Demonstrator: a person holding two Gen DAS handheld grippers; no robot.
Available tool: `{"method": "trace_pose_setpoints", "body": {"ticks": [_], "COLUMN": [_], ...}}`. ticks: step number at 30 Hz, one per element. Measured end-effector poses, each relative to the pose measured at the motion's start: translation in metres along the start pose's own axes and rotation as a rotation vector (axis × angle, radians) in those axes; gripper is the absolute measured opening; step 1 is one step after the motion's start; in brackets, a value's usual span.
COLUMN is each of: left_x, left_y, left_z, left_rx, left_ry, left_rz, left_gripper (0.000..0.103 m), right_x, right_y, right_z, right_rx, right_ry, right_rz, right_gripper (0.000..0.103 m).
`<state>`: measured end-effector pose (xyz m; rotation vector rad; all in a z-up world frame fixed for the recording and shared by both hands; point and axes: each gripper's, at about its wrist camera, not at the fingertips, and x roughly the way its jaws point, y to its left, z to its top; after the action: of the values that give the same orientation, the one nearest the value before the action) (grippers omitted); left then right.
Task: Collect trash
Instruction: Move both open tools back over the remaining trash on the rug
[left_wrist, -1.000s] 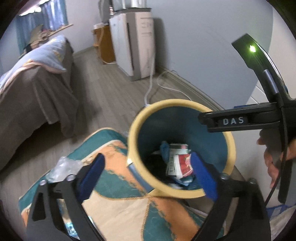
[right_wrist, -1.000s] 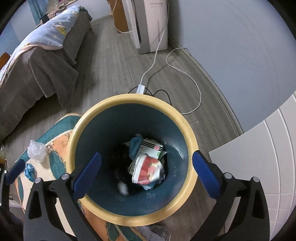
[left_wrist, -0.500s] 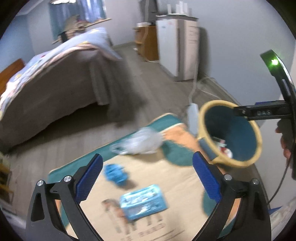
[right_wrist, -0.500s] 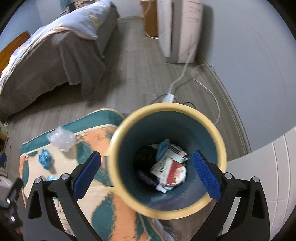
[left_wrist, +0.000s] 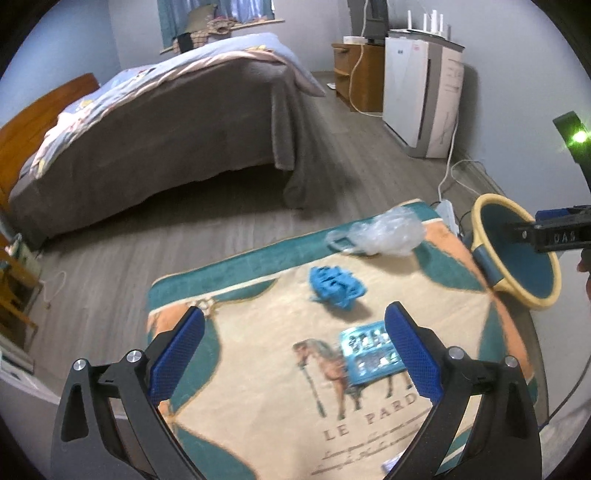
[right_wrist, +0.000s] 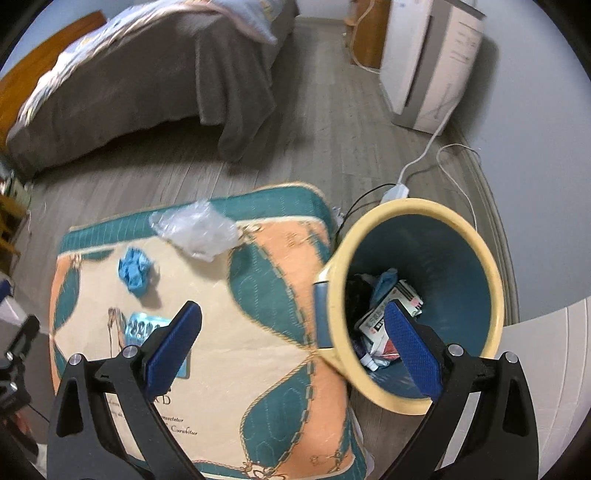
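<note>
On bedroom floor, rug (left_wrist: 266, 387), bed (left_wrist: 166, 122), possibly purifier (left_wrist: 421, 92)

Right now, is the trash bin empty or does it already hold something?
Not empty. The right wrist view looks down into the bin and shows crumpled packaging piled at the bottom, well below the rim.

Left gripper (left_wrist: 291, 354) and right gripper (right_wrist: 291, 341) are built alike: black angular frames, silver screws, blue textured pads (left_wrist: 176, 356). On the right gripper's body, seen from the left wrist, a green light (left_wrist: 578, 137) and "DAS" lettering are shown.
</note>
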<state>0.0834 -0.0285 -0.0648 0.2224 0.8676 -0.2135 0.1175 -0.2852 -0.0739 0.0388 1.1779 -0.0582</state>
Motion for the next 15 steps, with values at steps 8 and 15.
{"method": "trace_pose_setpoints", "body": {"ticks": [8,15], "left_x": [0.009,0.022], "left_y": [0.021,0.021], "left_z": [-0.013,-0.011], "left_rx": [0.005,0.003], "left_ry": [0.031,0.054], "left_rz": [0.017,0.017], "left_gripper": [0.097,0.097], "right_x": [0.011,0.022], "right_y": [0.030,0.036], "right_z": [-0.003,0.001], "right_rx": [-0.085,-0.042], "right_ry": [0.023,0.011], "right_rz": [-0.019,0.000], "right_gripper": [0.097,0.097]}}
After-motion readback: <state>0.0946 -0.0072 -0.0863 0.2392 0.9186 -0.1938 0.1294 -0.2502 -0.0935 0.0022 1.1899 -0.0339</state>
